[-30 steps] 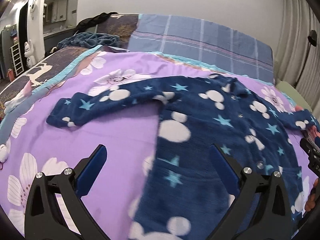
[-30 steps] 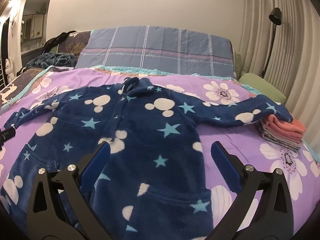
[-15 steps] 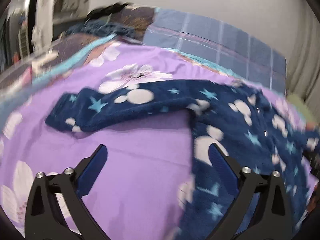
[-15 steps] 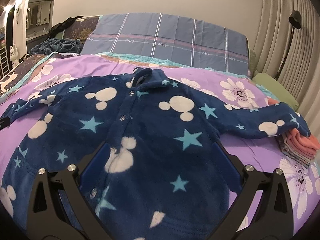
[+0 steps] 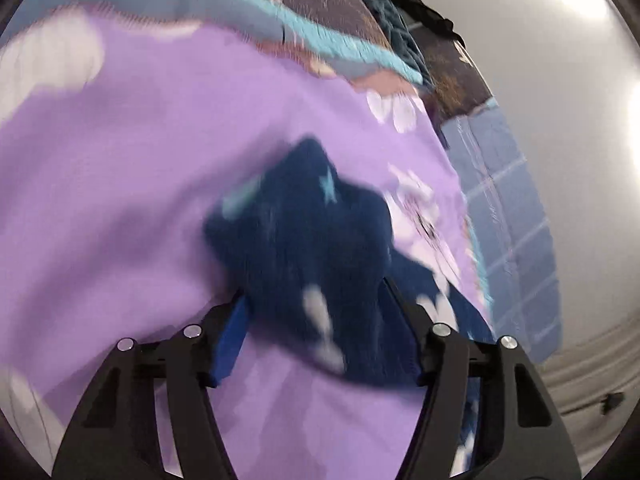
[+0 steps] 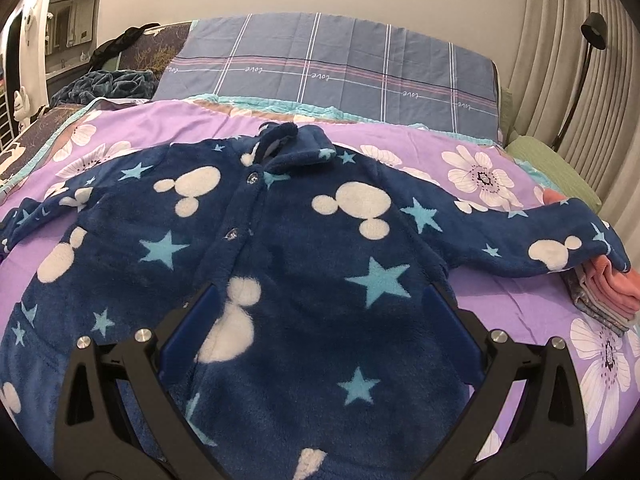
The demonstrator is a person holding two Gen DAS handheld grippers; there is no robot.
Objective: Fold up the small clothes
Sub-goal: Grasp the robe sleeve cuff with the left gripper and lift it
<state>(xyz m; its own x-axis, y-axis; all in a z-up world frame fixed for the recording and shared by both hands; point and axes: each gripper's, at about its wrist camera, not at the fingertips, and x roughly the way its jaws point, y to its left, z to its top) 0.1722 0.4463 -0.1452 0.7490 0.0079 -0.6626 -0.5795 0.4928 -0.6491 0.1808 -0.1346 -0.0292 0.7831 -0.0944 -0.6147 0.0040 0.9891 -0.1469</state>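
A navy fleece baby suit [image 6: 320, 220] with white mouse heads and teal stars lies face up, sleeves spread, on the purple floral cover [image 6: 500, 300]. My right gripper [image 6: 320, 296] hovers open just over its chest, pads either side of the lower button row. In the blurred left wrist view, the end of one sleeve [image 5: 304, 232] lies between the blue pads of my left gripper [image 5: 314, 296]. Those jaws are closing around it, and I see no firm pinch. The view there is rolled sideways. The other sleeve's cuff rests on a stack of folded clothes [image 6: 600, 292].
A blue plaid pillow [image 6: 340, 68] runs along the head of the bed, with a green pillow [image 6: 552, 160] and a floor lamp [image 6: 592, 36] at the right. A dark blanket [image 6: 108, 84] is heaped at the back left. Curtains hang at the right.
My left gripper swung left and down to the sleeve end, rolled over, and its jaws narrowed around the cuff. My right gripper edged forward over the chest and then held still.
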